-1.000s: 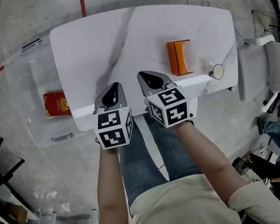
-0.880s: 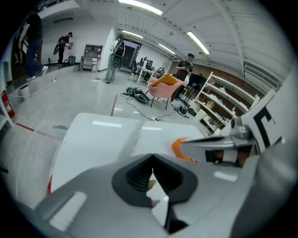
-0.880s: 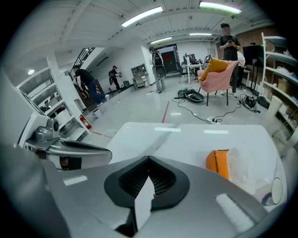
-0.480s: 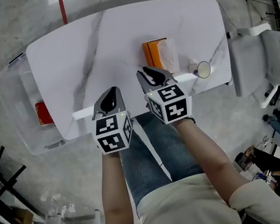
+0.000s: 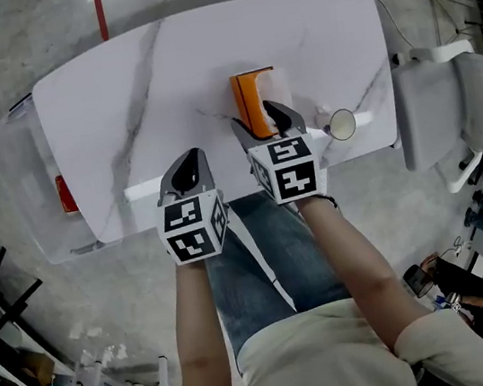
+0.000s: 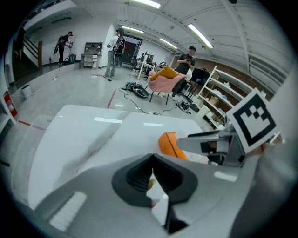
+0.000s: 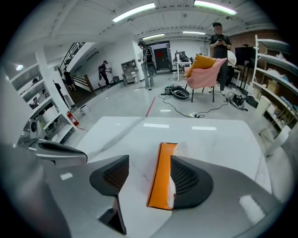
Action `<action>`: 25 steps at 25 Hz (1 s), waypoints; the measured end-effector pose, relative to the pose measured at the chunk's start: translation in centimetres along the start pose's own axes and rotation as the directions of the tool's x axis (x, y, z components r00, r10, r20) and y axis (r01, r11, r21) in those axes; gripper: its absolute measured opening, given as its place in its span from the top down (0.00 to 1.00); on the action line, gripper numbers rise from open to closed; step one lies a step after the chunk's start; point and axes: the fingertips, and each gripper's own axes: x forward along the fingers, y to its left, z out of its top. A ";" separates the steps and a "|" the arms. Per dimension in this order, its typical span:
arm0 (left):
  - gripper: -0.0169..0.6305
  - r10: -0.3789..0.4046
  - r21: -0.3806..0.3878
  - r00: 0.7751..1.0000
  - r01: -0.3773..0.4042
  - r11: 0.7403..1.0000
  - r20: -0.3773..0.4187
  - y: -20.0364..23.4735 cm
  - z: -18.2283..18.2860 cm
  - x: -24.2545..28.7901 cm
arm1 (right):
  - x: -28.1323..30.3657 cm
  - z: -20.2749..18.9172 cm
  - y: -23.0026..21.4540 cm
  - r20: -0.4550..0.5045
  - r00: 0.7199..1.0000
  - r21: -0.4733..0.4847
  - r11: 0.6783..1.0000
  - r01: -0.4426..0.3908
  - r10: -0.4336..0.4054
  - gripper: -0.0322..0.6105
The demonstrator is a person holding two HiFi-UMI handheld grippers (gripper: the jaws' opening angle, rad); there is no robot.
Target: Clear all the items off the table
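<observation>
The right gripper (image 5: pixel 259 121) has just been opening its jaws, and they now stand about half apart over the near end of the orange box (image 5: pixel 252 97). In the right gripper view the box (image 7: pixel 162 179) lies between the two pads. It sits close against the right-hand pad with a plain gap to the left-hand one, and neither pad presses on it. The left gripper (image 5: pixel 186 165) has its jaws closed together on nothing and hangs over the near edge of the table (image 5: pixel 159 73), just beside the right gripper.

The table is white with grey marble veins. A small round disc (image 5: pixel 341 124) sits at its near right edge, just to the right of the right gripper. A clear plastic bin (image 5: pixel 19 168) stands against the table's left end and holds a red thing (image 5: pixel 63 194), half hidden under the tabletop.

The box lies right of the table's middle, running lengthwise away from the person, with its near end inside the right gripper's jaws and apart from the left gripper
</observation>
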 end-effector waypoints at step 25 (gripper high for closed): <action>0.96 0.007 -0.016 0.998 -0.008 1.000 -0.055 -2.6 -0.1 2.6 | 5.8 -4.0 -5.6 -0.177 0.982 -0.013 0.998 0.063 -0.064 0.18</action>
